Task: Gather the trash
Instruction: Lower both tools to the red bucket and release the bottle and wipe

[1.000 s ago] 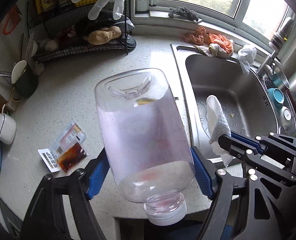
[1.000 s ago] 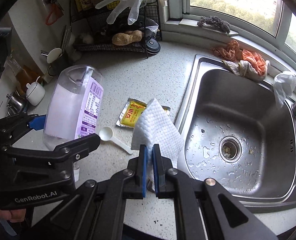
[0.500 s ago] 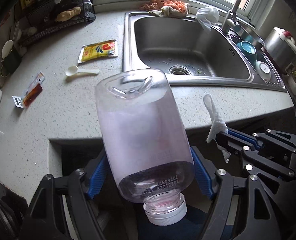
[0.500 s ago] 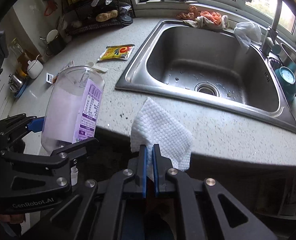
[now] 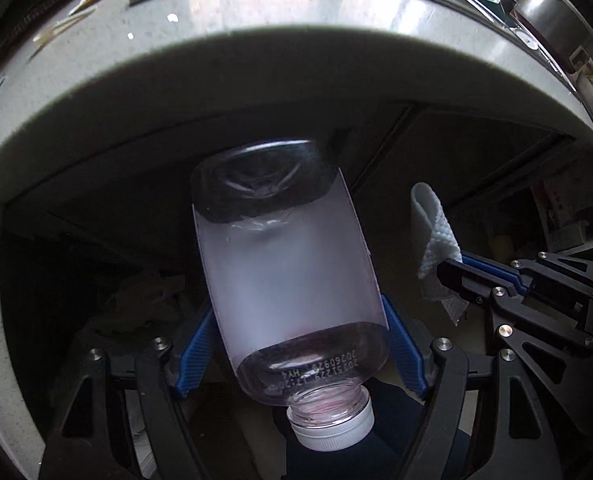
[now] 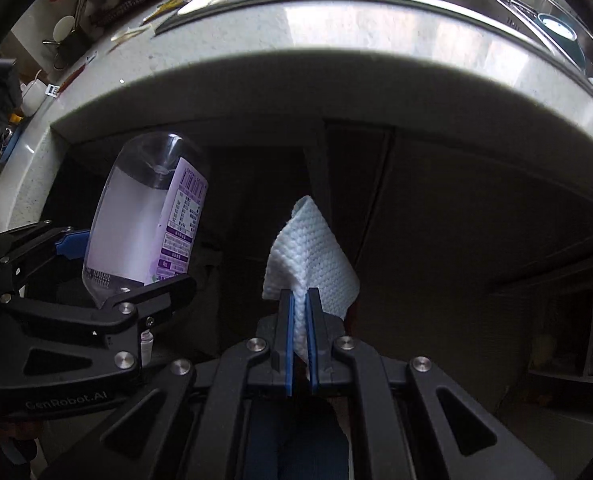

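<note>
While the empty plastic bottle is clamped cap-down betw. the blue pads of the left gripper and the paper towel is pinched in the closed right gripper, both below the counter edge, risk is judged: bottle could be squeezed out if grip loosens; no bin can be made out in the dark, so a drop could be missed.

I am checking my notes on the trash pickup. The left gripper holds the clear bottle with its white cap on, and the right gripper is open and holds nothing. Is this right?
Not quite. The right gripper is not open and empty: it is shut on a white paper towel, as the right wrist view shows. The rest stands: the left gripper holds the clear bottle with its white cap on.
</note>
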